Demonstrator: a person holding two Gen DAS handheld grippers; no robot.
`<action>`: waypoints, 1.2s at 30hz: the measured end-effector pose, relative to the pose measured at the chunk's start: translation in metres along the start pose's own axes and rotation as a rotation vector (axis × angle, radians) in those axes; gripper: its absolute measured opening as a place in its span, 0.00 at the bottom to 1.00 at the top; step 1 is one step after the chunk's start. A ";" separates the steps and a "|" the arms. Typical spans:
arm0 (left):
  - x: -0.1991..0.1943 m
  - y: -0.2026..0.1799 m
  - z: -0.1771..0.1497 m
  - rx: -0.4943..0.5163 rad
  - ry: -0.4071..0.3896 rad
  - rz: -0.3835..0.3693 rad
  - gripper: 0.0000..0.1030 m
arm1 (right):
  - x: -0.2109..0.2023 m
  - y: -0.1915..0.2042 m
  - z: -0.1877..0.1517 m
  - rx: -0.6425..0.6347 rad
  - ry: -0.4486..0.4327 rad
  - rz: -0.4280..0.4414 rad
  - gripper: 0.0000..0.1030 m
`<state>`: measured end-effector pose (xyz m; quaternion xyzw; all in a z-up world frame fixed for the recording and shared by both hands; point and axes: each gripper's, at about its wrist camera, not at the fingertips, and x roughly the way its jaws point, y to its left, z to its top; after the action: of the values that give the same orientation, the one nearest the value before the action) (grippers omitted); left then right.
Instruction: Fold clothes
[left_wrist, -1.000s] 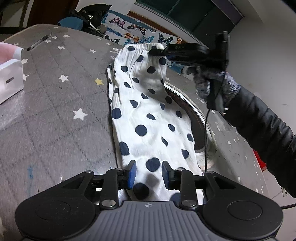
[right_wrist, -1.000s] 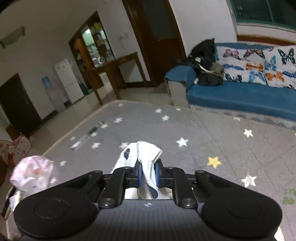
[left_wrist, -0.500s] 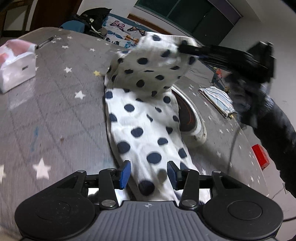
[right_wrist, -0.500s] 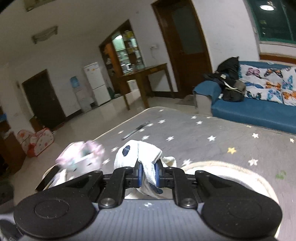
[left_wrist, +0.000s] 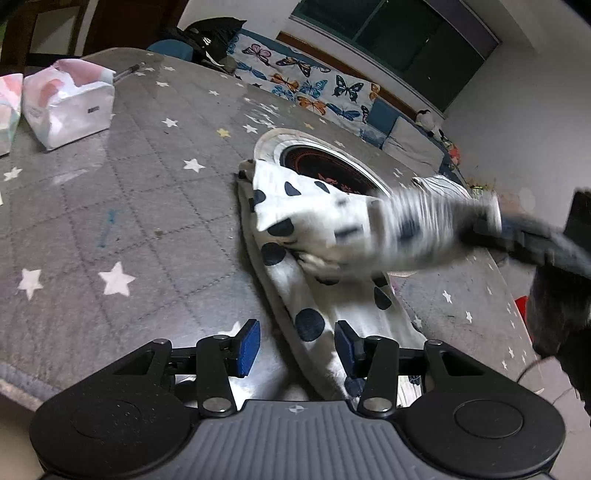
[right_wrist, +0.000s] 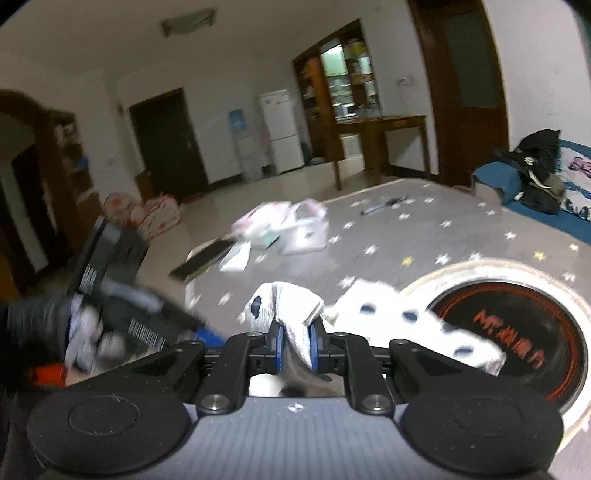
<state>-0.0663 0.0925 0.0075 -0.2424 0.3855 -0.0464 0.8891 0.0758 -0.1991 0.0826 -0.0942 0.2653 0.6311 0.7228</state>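
Right gripper (right_wrist: 294, 345) clenched on one end of the spotted garment (left_wrist: 310, 321), lifted above the desk (left_wrist: 147, 221). Left gripper (left_wrist: 297, 347) released, garment lying between its fingers.

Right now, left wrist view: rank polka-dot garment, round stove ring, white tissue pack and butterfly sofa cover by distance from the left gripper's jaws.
1. Polka-dot garment: lying between the open jaws of the left gripper.
2. Round stove ring: mid-table, beyond the garment.
3. White tissue pack: far left of the table.
4. Butterfly sofa cover: off the table, at the back.
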 end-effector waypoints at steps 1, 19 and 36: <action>-0.001 0.001 0.000 -0.001 -0.004 0.004 0.47 | -0.001 0.006 -0.007 -0.035 0.016 -0.004 0.12; -0.018 -0.015 0.014 0.083 -0.093 -0.056 0.48 | -0.022 0.051 -0.049 -0.078 0.123 0.021 0.36; -0.012 -0.037 0.016 0.201 -0.105 -0.056 0.59 | 0.025 0.004 -0.048 0.160 0.169 -0.122 0.37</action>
<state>-0.0601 0.0697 0.0420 -0.1649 0.3249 -0.0970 0.9262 0.0604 -0.1993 0.0306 -0.1052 0.3684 0.5527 0.7401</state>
